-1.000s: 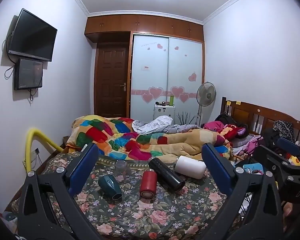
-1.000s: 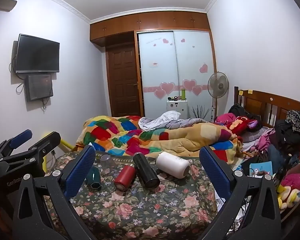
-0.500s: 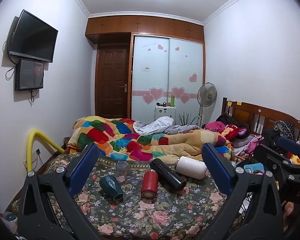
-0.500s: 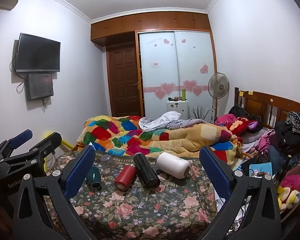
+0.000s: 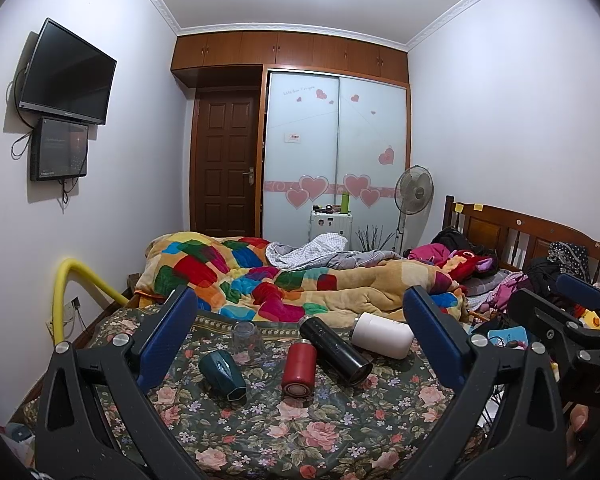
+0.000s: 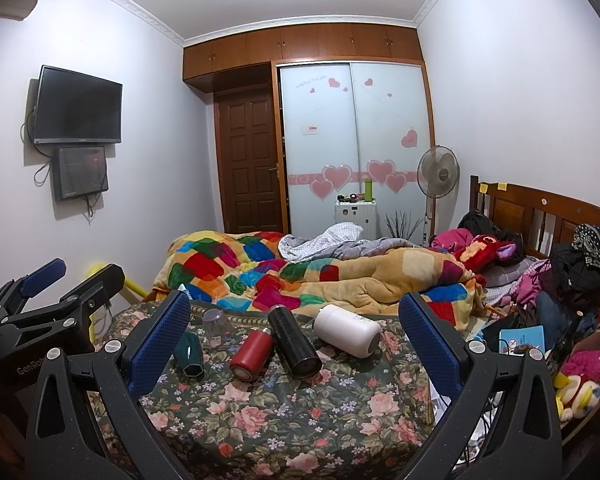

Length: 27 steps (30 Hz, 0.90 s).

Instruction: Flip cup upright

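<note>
Red cup (image 5: 299, 366), black flask (image 5: 334, 349), white flask (image 5: 381, 335) on their sides (contents unseen), ahead of both spread grippers (image 5: 300, 338) (image 6: 294, 338).

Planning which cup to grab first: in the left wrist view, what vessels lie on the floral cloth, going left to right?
Teal cup → clear glass → red bottle → black bottle → white bottle.
</note>
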Each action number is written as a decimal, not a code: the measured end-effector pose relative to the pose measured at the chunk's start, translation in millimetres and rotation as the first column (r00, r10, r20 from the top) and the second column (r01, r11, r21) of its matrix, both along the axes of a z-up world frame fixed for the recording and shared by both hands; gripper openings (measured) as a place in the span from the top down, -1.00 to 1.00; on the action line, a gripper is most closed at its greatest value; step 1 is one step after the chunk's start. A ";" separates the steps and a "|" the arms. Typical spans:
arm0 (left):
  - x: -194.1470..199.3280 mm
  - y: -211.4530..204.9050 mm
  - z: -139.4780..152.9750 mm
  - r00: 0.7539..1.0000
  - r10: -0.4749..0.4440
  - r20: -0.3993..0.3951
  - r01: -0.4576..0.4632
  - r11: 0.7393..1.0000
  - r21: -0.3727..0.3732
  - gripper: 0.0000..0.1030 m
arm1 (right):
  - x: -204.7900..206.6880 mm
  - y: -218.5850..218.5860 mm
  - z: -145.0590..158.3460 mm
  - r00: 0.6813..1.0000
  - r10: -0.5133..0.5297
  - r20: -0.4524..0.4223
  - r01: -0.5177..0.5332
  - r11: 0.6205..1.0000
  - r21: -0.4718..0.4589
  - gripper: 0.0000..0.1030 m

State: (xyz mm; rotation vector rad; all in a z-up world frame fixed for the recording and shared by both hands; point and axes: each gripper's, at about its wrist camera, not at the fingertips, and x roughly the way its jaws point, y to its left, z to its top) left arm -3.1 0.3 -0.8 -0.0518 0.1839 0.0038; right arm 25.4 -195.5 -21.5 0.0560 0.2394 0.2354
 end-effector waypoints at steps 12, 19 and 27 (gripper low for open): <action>-1.5 4.2 2.0 1.000 0.003 0.001 -0.003 1.000 0.000 -1.00 | 0.1 -0.2 -0.1 1.000 0.000 0.001 0.000 1.000 -0.001 -1.00; -1.7 4.2 1.2 1.000 0.004 0.001 -0.004 1.000 0.000 -1.00 | 0.3 0.5 -0.3 1.000 0.000 0.001 0.000 1.000 -0.002 -1.00; -2.1 6.7 -0.9 1.000 0.002 0.001 -0.002 1.000 -0.002 -1.00 | 0.5 0.7 -0.2 1.000 0.000 0.001 0.000 1.000 -0.002 -1.00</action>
